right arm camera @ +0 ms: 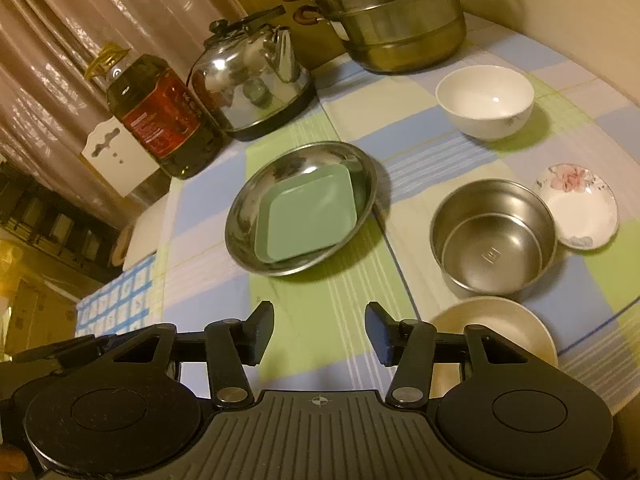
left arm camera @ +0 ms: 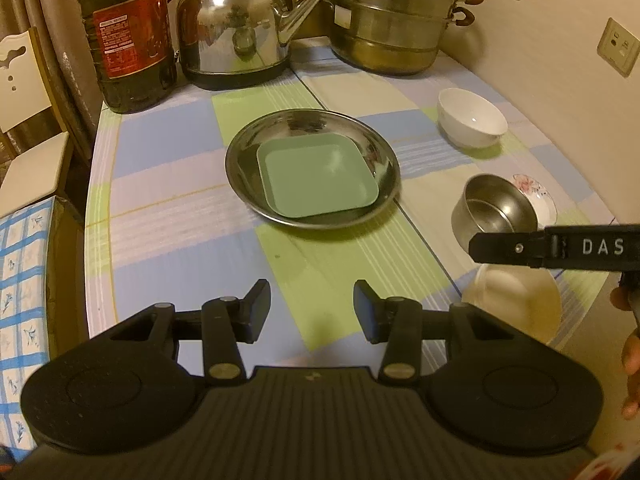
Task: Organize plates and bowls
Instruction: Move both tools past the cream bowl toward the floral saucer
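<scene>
A green square plate [left arm camera: 318, 178] [right arm camera: 308, 216] lies inside a round steel plate [left arm camera: 240, 168] [right arm camera: 240, 224] in the middle of the table. To the right stand a steel bowl [left arm camera: 490, 208] [right arm camera: 494, 236], a white bowl [left arm camera: 470, 118] [right arm camera: 486, 100], a flowered saucer [left arm camera: 536, 192] [right arm camera: 580, 208] and a cream plate [left arm camera: 516, 300] [right arm camera: 496, 320]. My left gripper [left arm camera: 312, 312] is open above bare tablecloth, nearer than the steel plate. My right gripper [right arm camera: 320, 332] is open too, with nothing between its fingers; one finger [left arm camera: 512, 248] reaches in from the right in the left wrist view.
At the back stand an oil bottle [left arm camera: 128, 36] [right arm camera: 160, 120], a steel kettle [left arm camera: 236, 28] [right arm camera: 256, 84] and a stacked steamer pot [left arm camera: 388, 16] [right arm camera: 396, 20]. A wall with sockets [left arm camera: 618, 46] is on the right. A chair [left arm camera: 28, 120] stands off the left table edge.
</scene>
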The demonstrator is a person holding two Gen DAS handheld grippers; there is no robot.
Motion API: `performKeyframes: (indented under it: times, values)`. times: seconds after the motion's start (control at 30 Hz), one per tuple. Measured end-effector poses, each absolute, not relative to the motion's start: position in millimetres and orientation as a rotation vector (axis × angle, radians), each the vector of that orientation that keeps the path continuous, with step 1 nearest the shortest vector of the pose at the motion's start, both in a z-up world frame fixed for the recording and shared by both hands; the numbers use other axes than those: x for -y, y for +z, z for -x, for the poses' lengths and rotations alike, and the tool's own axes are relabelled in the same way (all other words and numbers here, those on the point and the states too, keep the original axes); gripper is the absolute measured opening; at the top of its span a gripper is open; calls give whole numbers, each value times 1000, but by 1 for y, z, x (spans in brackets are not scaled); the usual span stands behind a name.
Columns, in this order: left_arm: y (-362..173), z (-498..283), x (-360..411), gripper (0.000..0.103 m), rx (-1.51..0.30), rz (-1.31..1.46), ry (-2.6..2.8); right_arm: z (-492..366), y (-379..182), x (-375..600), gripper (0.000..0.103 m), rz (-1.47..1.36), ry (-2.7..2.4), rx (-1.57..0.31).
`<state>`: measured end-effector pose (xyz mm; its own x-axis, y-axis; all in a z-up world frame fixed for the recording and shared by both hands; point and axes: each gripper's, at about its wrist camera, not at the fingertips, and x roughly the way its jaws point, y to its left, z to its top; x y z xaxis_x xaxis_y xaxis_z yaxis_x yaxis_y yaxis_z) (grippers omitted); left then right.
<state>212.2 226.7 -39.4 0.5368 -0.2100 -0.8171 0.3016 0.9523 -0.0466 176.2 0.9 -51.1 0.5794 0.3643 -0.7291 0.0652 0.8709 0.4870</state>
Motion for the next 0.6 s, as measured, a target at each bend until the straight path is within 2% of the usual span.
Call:
performKeyframes:
  times: [0.37, 0.6]
  values:
    - [-34, -180, -185, 43, -976, -62, -201, -156, -50, 31, 51, -374, 287, -976]
    - [-31, -155, -128, 43, -984, -33, -154, -144, -50, 80, 51, -327, 355, -996]
